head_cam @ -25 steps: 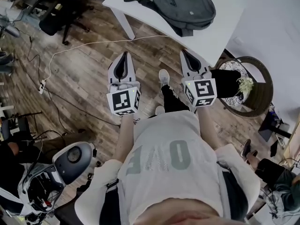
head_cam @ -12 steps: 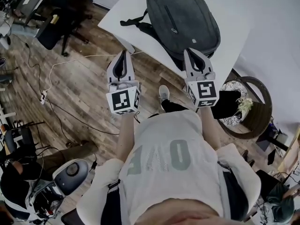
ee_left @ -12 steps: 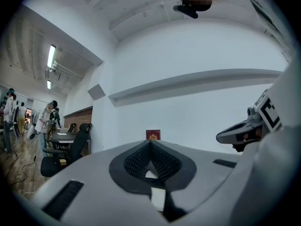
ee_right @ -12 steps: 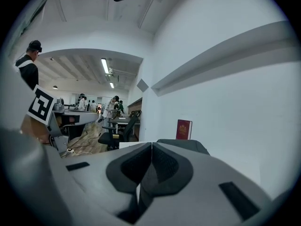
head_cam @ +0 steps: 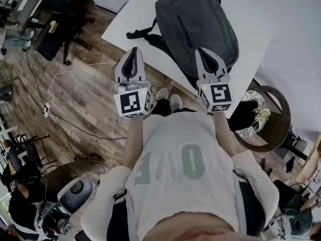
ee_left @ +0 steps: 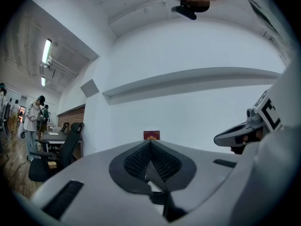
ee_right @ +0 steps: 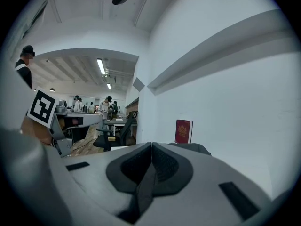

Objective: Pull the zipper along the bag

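A dark grey backpack (head_cam: 198, 26) lies flat on the white table (head_cam: 261, 14), its straps (head_cam: 140, 33) hanging toward the near left edge. A long zipper line (head_cam: 184, 30) runs down its top face. My left gripper (head_cam: 131, 52) is shut and empty, its tip over the table's near edge, left of the bag. My right gripper (head_cam: 205, 52) is also shut and empty, its tip above the bag's near part. Both point level at a white wall in the gripper views; a sliver of the bag (ee_right: 190, 147) shows over the right jaws.
A round dark stand with a plant (head_cam: 268, 117) sits at the right below the table. An office chair (head_cam: 55, 31) and a cable (head_cam: 65, 69) lie on the wooden floor at the left. A red book (ee_right: 183, 131) stands against the wall. People stand far off in the room.
The view has moved toward the table, so the backpack now sits lower and closer. Both grippers have come forward over the table's edge, the right one over the bag. Jaws stayed shut.
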A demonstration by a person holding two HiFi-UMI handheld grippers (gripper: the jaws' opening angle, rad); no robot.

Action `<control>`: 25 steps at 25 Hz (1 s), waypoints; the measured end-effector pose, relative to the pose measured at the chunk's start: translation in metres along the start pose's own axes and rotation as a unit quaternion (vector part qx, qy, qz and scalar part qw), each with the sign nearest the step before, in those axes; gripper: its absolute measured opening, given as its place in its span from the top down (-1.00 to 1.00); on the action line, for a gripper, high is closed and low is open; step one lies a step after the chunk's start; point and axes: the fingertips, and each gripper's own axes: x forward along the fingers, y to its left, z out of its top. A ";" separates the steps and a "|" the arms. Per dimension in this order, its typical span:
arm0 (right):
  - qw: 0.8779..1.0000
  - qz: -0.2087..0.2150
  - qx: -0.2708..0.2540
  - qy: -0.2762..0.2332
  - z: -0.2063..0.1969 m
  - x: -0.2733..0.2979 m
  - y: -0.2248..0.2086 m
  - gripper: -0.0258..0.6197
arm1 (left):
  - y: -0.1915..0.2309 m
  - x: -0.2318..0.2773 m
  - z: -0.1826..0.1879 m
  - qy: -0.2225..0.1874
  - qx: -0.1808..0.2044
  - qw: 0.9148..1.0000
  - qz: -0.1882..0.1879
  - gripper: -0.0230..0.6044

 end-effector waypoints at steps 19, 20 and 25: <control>0.997 -0.069 0.023 -0.021 0.018 0.027 -0.019 0.83 | 0.020 0.061 0.017 -0.037 0.017 0.997 -0.063 0.84; 0.997 -0.070 0.027 -0.023 0.018 0.027 -0.019 0.83 | 0.020 0.061 0.018 -0.039 0.018 0.997 -0.067 0.84; 0.995 -0.074 0.059 -0.028 0.015 0.030 -0.026 0.06 | 0.012 0.066 0.014 -0.039 0.026 0.994 -0.098 0.25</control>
